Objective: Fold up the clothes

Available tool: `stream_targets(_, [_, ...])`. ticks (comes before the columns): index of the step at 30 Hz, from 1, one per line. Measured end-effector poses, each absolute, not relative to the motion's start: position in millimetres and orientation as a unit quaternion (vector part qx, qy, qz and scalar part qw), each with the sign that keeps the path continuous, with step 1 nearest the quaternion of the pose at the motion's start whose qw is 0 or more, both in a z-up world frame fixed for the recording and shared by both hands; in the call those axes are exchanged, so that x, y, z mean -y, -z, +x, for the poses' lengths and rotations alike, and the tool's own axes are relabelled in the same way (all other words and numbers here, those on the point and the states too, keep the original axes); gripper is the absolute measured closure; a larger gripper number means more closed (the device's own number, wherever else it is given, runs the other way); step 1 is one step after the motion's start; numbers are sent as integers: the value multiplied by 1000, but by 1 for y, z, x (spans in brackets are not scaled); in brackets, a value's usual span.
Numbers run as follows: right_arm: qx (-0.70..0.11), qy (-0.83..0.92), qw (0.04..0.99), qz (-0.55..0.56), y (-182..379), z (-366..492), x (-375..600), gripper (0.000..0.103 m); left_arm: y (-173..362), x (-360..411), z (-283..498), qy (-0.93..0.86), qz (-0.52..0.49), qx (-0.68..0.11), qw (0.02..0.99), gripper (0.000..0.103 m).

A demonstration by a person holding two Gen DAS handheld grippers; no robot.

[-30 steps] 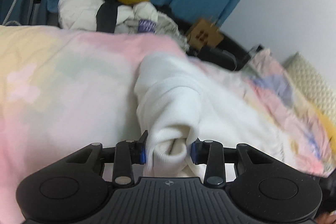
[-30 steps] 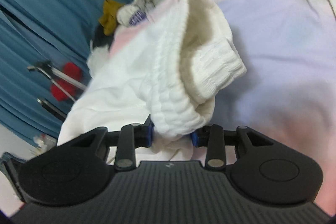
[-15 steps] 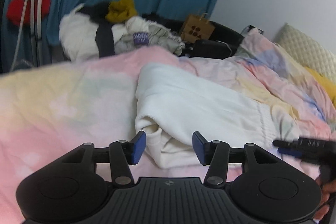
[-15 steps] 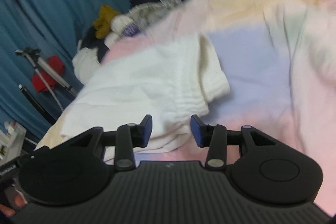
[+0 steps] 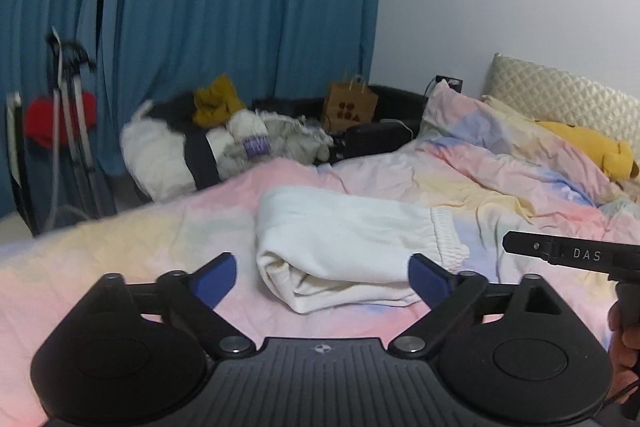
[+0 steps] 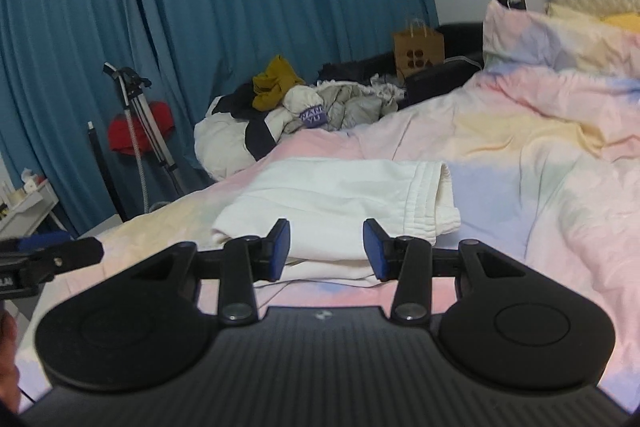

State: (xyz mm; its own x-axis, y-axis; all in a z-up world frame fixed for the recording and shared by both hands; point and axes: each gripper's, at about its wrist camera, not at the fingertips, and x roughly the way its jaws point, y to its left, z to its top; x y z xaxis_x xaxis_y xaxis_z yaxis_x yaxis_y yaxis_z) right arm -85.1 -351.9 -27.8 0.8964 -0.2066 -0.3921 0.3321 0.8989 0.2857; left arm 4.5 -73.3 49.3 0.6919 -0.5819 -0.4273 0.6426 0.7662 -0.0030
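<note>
My left gripper (image 5: 322, 279) hovers level just off the bed's near edge, jaws spread wide, nothing in them. The folded white garment (image 5: 344, 247) lies on the pastel duvet (image 5: 120, 251) near that edge, long axis running left-right, ribbed waistband (image 6: 424, 203) at its right end. My right gripper (image 6: 326, 251) is level too, jaws about half open and empty, just short of the garment.
</note>
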Motion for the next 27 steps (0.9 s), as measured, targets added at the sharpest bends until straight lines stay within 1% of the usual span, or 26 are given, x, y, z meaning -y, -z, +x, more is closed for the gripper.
stream_targets(1, [-177,138,959,171,27,-89,347,59,-52,70,-6,331,75,-197,920,0])
stream_targets(3, [-177,137,961,166,27,-95,339,59,-55,63,-18,329,72,-187,923,0])
stream_targets(5, [-176,137,961,161,27,-101,331,55,-54,58,-30,327,76,-183,924,0])
stream_targets(7, [-173,141,962,155,27,-106,323,43,-53,53,-40,324,76,-179,926,0])
stream_targets(9, [-163,142,965,152,27,-110,316,38,-50,46,-47,323,66,-179,927,0])
stream_targets(11, [-149,142,968,146,29,-113,309,20,-45,40,-51,320,55,-183,928,0])
stream_targets(12, [-142,142,969,142,30,-113,307,5,-42,37,-54,317,56,-183,929,0])
stream_targets(13, [-142,143,969,140,33,-112,307,0,-40,35,-55,313,61,-183,930,0])
stream_targets(18, [-141,150,970,128,44,-109,306,0,-28,26,-59,297,70,-187,934,0])
stream_targets(27, [-142,160,971,103,63,-104,304,0,-17,30,-55,283,68,-170,941,0])
